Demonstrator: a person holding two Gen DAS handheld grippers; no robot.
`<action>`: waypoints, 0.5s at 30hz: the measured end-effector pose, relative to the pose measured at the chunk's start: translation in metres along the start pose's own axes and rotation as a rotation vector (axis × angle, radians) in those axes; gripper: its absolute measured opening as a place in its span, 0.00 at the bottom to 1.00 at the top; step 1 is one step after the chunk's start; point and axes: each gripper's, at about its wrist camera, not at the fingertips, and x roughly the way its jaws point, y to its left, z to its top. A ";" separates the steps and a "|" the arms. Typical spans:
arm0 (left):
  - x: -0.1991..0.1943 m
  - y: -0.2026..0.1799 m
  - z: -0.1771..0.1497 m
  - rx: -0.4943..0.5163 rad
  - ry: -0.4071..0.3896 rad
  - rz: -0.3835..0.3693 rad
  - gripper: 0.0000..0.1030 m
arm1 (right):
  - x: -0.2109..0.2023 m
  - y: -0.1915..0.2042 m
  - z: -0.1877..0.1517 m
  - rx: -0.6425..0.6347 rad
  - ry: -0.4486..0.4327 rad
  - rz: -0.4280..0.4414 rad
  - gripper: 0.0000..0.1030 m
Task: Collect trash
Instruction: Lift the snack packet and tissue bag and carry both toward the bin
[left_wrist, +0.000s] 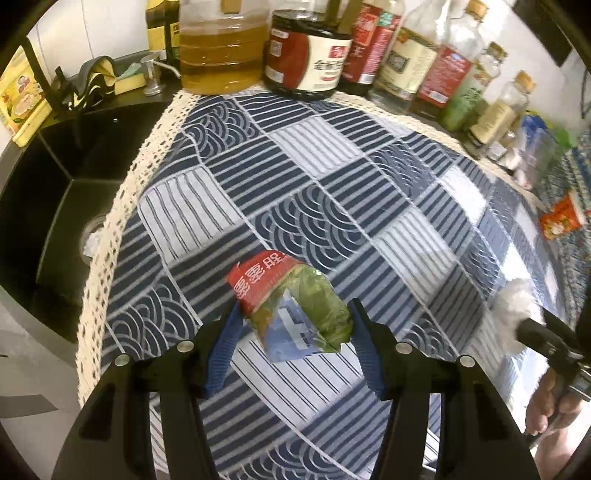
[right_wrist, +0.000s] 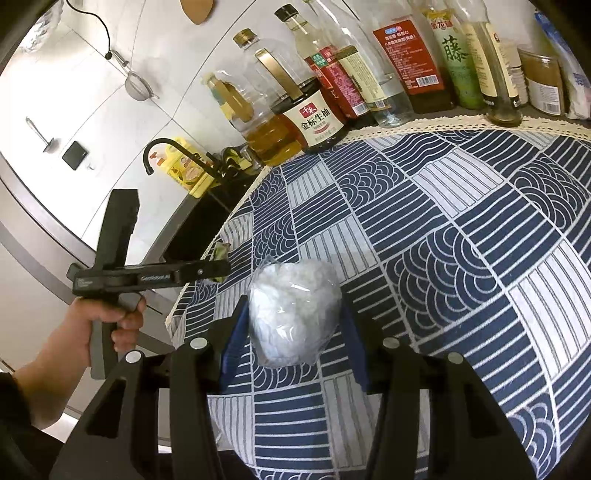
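The left gripper (left_wrist: 295, 314) grips a crumpled red, green and blue snack wrapper (left_wrist: 295, 306) between its blue fingers (left_wrist: 221, 354), held above the blue-and-white patterned cloth on the counter (left_wrist: 332, 177). Far to its right lies another red wrapper (left_wrist: 561, 219).

The right gripper (right_wrist: 293, 321) is clamped on a crumpled clear plastic bag of white tissue (right_wrist: 293, 314), also off the cloth. Both pickups look done; next, I judge, comes carrying them to a bin, which neither view shows.
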 end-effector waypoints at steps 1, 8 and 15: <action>-0.005 -0.003 -0.004 0.007 -0.007 -0.014 0.54 | 0.000 0.003 -0.002 0.000 0.002 -0.008 0.47; -0.037 -0.008 -0.025 0.063 -0.057 -0.089 0.54 | 0.000 0.032 -0.018 -0.007 0.008 -0.092 0.47; -0.074 0.010 -0.056 0.111 -0.106 -0.171 0.54 | -0.003 0.079 -0.041 -0.001 -0.022 -0.209 0.47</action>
